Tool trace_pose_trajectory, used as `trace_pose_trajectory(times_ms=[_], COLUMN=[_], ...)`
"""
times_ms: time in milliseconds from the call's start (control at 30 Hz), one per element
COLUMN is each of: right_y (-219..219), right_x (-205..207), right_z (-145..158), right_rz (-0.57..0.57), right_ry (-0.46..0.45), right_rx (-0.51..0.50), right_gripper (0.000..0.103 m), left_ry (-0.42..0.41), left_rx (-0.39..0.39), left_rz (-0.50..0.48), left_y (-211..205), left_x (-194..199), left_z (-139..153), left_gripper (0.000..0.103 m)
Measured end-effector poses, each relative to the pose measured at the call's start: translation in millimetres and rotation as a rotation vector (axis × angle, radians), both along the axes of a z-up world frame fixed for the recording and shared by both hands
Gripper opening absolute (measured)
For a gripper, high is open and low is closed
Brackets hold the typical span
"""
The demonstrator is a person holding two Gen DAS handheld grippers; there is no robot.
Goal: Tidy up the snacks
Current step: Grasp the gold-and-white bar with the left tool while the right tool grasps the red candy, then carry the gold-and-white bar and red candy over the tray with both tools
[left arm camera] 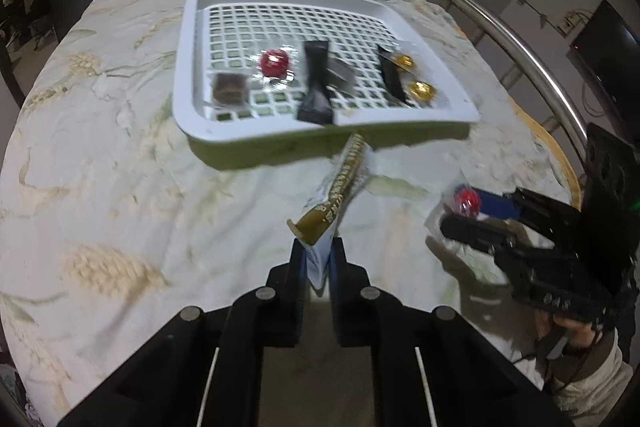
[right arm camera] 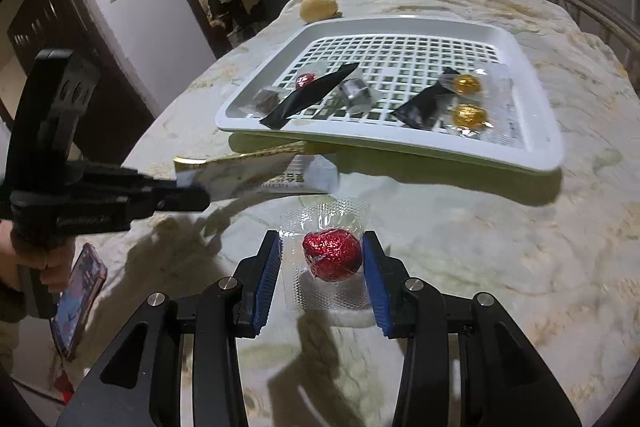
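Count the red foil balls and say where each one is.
2. One red foil ball lies in the white tray, left part. The other sits between the right claw's pads. None seems hidden.

Dim indoor light from overhead, my fingers' hard shadows on the tablecloth (right arm camera: pixel 460 267) below the white tray (right arm camera: pixel 532 143), motion blur throughout, fisheye bending, dark corners, foil glints.

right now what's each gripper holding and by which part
Left gripper pinches the gold snack stick by its near end; right gripper clamps the red foil candy at its sides.
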State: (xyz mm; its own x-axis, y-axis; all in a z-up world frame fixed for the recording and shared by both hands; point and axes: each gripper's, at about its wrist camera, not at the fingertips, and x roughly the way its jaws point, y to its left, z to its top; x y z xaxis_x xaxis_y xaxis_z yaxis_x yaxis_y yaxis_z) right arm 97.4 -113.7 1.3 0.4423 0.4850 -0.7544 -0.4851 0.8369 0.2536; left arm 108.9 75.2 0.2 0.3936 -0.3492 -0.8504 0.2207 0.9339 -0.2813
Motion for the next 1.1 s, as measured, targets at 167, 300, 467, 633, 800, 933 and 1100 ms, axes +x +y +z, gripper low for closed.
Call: trace_pose_trajectory(times_ms=[167,300,467,633,800,933,1100], right_y=[-15.8,-31.7,-54.8,-73.5,-88.7,-96.3,-98.6], right_x=[-10.5,-17.7,-24.4,-20.7,-6.6,12.1,46.2], right_z=[6.4,9.6,18.2,30.4,52.3,71.5,93.3], right_rz=[-0.012,-0.025,-0.049,-0.075,-0.108,-0.129,-0.16], right_ry=[-0.013,-0.018,-0.035,-0.06,-0.105,-0.132,-0.162], right_rx=[0.013,0.023,0.034,0.038,0.042,0.051,0.059], right_gripper=[0.039,0.039,0.039,0.039,0.039,0.039,0.039], left_ry=[-0.013,-0.032,-0.06,-0.092,-0.146,-0.191,-0.226], left_rx=[-0.007,-0.012,-0.043,-0.053,-0.071,-0.071,-0.076], left_rz=[-0.017,-0.029,-0.04,-0.039,-0.022,0.004,0.041], left_y=[-17.1,-29.1,-37.8,-44.9,-47.9,-48.7,-47.1], left_x=[-16.4,-31.4,-44.0,-41.8,-27.8,-7.6,20.7], left_z=[8.0,16.3,33.7,51.2,76.7,95.6,108.3], left_gripper=[0.012,0.011,0.011,0.011,0.011,0.011,0.011])
